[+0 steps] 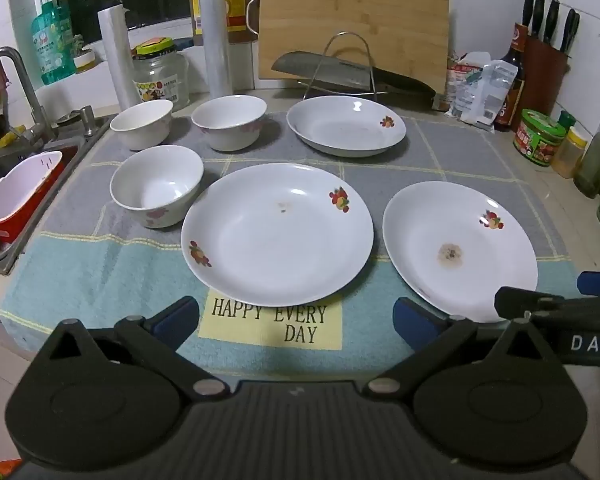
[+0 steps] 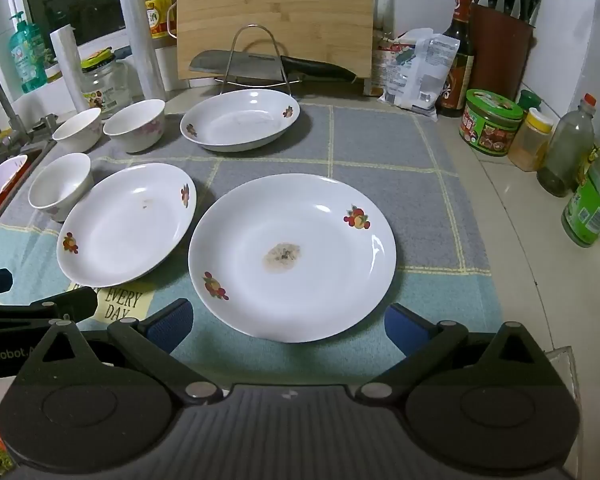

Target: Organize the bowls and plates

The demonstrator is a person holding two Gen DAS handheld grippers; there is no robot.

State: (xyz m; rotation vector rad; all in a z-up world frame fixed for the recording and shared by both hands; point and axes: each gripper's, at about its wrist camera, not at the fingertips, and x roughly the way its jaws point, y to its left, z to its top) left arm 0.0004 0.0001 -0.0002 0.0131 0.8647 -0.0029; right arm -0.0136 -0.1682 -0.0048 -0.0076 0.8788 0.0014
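White ceramic made up the set: three plates and three bowls, all on a grey and teal checked cloth (image 1: pixel 100 264) covering the counter. The middle plate (image 1: pixel 278 234) overlapped the cloth's yellow text patch at its near rim. The right plate (image 1: pixel 457 250), carrying a brown stain, lay just beside it with a narrow gap between rims. The far plate (image 1: pixel 345 126) sat near the wire rack (image 1: pixel 345 64) holding a cleaver. The near bowl (image 1: pixel 156 186) stood just beside the middle plate's left rim; the two rear bowls (image 1: pixel 142 124) (image 1: pixel 228 122) stood side by side behind it, apart.

Bare cloth remained open between the far plate and the two near plates, and to the right of the right plate. The sink (image 1: pixel 4 208) bordered the cloth's left edge; bottles and jars lined the right.

The left gripper (image 1: pixel 296 316) was spread wide, empty, above the near cloth edge. The right gripper (image 2: pixel 288 324) was likewise spread, empty, its fingers flanking the stained plate's near rim without contact.
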